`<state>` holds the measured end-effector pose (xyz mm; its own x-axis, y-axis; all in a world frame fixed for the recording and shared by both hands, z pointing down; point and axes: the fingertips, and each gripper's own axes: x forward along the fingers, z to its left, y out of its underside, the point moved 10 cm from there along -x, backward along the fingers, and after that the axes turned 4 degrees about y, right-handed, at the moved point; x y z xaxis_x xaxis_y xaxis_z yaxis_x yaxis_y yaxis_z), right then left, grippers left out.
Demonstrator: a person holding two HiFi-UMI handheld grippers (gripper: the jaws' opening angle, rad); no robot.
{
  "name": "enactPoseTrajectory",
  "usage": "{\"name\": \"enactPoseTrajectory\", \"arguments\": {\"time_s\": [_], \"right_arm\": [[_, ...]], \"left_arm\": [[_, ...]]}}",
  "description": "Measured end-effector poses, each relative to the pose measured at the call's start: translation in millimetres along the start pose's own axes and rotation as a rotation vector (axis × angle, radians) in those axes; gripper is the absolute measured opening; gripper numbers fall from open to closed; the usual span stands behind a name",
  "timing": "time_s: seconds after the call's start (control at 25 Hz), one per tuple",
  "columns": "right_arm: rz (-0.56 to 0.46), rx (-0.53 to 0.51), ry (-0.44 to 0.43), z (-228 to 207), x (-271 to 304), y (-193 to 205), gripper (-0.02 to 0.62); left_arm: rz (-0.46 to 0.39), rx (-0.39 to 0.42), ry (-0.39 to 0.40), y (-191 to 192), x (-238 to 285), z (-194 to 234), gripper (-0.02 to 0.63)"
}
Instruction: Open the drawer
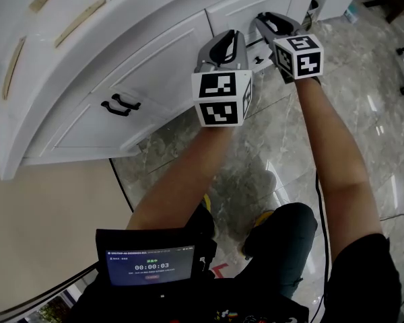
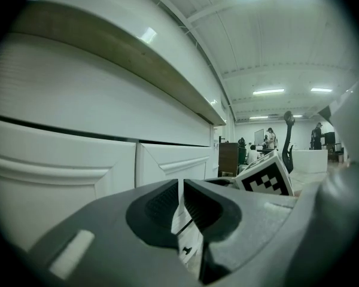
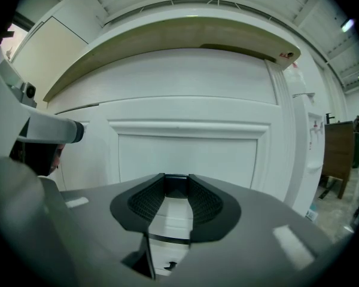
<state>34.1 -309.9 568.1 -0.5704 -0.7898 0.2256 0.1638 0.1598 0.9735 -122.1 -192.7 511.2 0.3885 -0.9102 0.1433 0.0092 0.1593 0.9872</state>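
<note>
Two claws: the left claw [image 1: 223, 44] has its pads nearly together, only a thin slit between them and nothing in it; the right claw [image 1: 277, 24] is moderately apart and also empty.
Drawer location: low on the white cabinet [image 1: 155, 66], beneath the tabletop's [image 1: 67, 66] front edge toward its right end. The drawer [image 1: 257, 52] looks shut and sits between both claws.
Grip point: small black pull [image 1: 259, 60]. Pinch across it and draw straight out.
Handling (judgement): rigid painted panel whose smooth face gives no purchase. The pull is slim and could slip. Probably slides with modest resistance.
Head view only: paired door handles [image 1: 119, 104] further left, and the marble floor [image 1: 363, 79].
Gripper views only: the jaw gaps, with the pull visible through each. The left gripper view also shows distant people [image 2: 270, 137].
</note>
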Motion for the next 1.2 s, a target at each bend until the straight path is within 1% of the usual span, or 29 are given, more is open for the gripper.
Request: {"name": "enactPoseTrajectory", "arguments": {"time_s": [0.36, 0.72, 0.92, 1.04, 1.2], "right_arm": [[0.003, -0.006, 0.006, 0.1, -28.2, 4.6, 0.146], [0.007, -0.002, 0.013, 2.5, -89.8, 19.0, 0.146], [0.022, 0.005, 0.019, 0.8, -120.0, 24.5, 0.144], [0.034, 0.013, 0.031, 0.8, -124.1, 24.4, 0.143], [0.044, 0.009, 0.02, -1.1, -126.8, 23.9, 0.141]], "left_arm": [[-0.001, 0.008, 0.028, -1.0, -14.9, -18.9, 0.026], [-0.03, -0.019, 0.057, -4.2, -36.9, -57.0, 0.026], [-0.008, -0.002, 0.081, -4.4, -43.9, -82.3, 0.026], [0.01, 0.003, 0.099, -5.7, -47.7, -95.0, 0.026], [0.02, 0.011, 0.106, -8.5, -50.1, -104.4, 0.026]]}}
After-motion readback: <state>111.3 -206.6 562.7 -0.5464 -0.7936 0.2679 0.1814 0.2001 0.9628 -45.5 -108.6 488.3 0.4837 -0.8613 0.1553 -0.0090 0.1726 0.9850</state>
